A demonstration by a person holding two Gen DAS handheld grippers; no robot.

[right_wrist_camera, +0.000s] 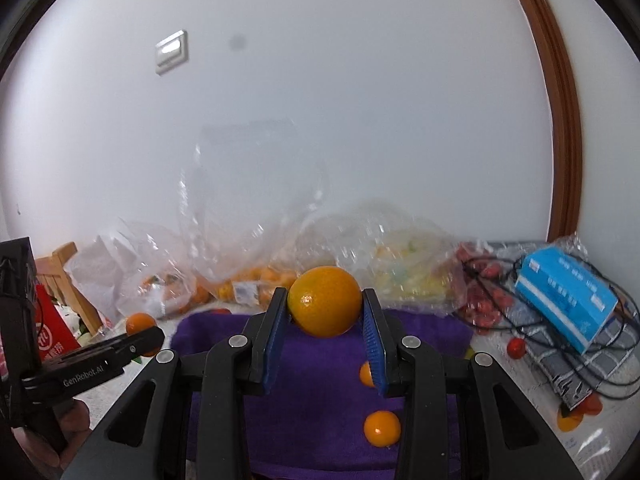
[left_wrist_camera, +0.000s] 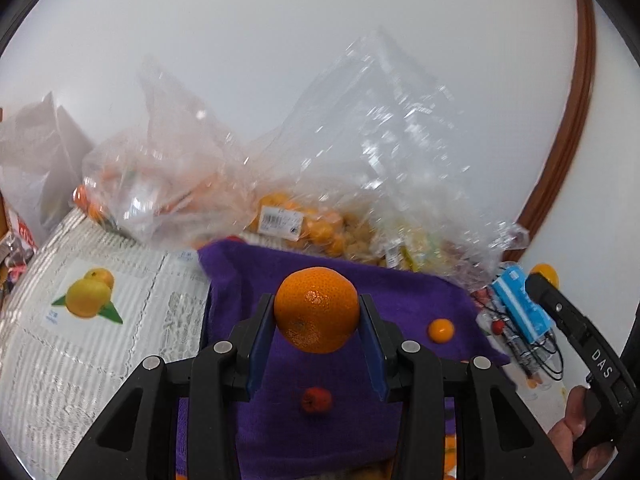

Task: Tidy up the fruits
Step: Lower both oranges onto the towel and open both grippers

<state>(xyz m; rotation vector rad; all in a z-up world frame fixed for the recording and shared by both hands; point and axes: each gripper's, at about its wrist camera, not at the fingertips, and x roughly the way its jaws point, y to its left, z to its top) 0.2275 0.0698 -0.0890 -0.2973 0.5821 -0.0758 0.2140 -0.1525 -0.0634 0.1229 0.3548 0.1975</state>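
My left gripper is clamped on a mandarin, held up over the purple cloth. Right gripper grips a smoother orange the same way. On the cloth below: small red fruit, two kumquats. Clear bags of fruit sit behind, w/ a blue box to the right.

My left gripper is raised, both blue pads pressed against the sides of an orange. My right gripper is lifted likewise, clamped on a yellower orange. Each shows at the edge of the other's view, handle in hand
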